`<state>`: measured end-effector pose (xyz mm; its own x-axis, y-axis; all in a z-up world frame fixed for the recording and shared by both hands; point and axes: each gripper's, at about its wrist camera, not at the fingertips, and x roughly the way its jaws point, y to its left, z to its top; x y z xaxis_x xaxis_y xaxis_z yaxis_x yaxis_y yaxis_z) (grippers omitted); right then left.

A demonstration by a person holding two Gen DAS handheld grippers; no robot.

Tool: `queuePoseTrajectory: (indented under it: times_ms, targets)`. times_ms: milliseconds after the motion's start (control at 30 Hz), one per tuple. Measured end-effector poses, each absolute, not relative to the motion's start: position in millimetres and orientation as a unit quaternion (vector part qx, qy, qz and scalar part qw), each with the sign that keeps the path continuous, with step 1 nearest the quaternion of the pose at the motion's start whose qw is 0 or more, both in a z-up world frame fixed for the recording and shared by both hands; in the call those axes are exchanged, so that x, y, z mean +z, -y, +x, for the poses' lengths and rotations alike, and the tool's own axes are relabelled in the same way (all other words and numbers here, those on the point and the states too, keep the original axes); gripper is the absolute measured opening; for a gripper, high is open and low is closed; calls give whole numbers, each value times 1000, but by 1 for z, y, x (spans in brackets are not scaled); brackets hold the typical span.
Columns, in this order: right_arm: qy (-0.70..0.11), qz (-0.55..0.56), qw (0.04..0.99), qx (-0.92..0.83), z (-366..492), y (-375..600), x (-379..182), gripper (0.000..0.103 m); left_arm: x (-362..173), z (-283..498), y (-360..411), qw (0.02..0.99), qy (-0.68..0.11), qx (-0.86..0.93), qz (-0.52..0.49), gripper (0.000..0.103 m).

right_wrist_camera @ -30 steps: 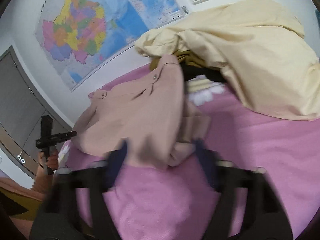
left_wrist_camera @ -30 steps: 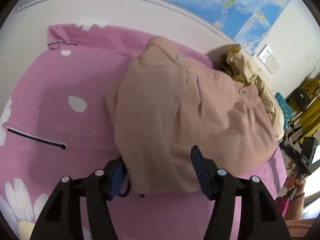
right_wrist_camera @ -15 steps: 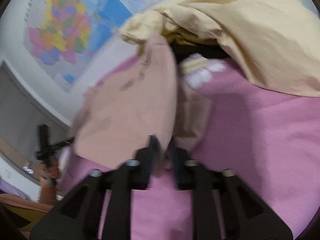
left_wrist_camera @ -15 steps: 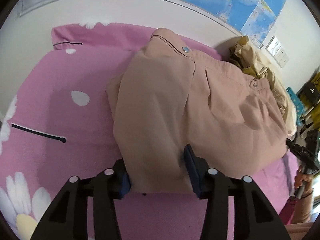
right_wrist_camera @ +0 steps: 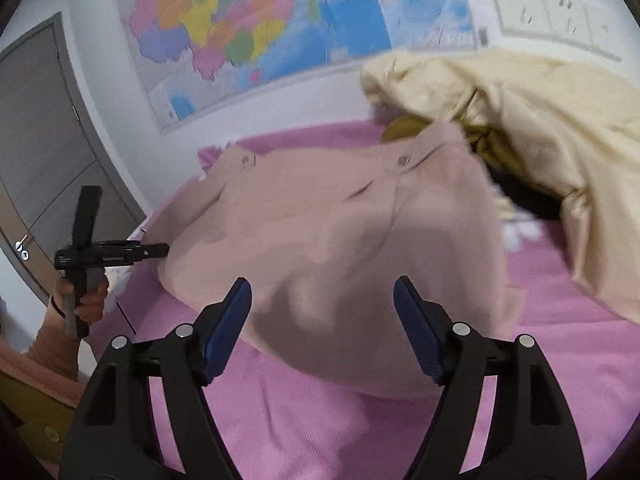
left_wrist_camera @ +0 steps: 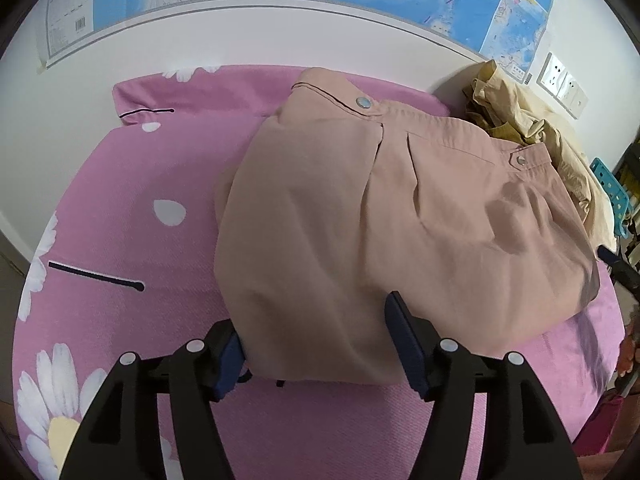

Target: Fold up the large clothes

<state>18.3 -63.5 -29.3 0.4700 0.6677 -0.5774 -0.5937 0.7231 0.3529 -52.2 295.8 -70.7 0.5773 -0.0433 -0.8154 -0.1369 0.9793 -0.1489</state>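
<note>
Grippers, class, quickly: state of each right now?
Left gripper: jaws opening, the folded pink garment edge between them, not clamped.
Right gripper: jaws opening wide in front of the garment, holding nothing.

Each camera rides its own claw, looking forward and down along the fingers, close over the pink flowered bed (left_wrist_camera: 168, 168). Both views share the folded dusty-pink cotton garment (left_wrist_camera: 360, 216), seen from different edges, with the wall map (right_wrist_camera: 248, 32) behind.

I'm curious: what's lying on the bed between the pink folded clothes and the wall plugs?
A crumpled pale yellow garment, heaped against the pink folded clothes below the wall sockets; the left wrist view shows it.
</note>
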Motion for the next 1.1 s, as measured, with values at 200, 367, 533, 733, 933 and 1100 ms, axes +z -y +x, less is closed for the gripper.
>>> queuePoseTrajectory:
  times_ms: [200,367,533,733,933,1100]
  targets:
    - [-414,52,843,338,49,49,-64,69,-74,-50,-295,881,-462,28,-101,67]
    - [-379,24,855,353,32,39,-37,74,-76,-49,-297,878,-465,28,-109,70]
    - [-343,-42,844,412,0,3,-15,83,-78,-47,-298,877,-466,26,-117,72]
    - [-325,-202,808,449,-36,-69,-38,88,-79,-49,-298,875,-468,25,-124,74]
    - [-272,-315,813,407,-48,-107,-61,89,-75,-61,-305,874,-463,25,-143,76]
    - [-254,-334,813,404,-37,-119,-71,70,-76,-78,-309,869,-466,18,-167,77]
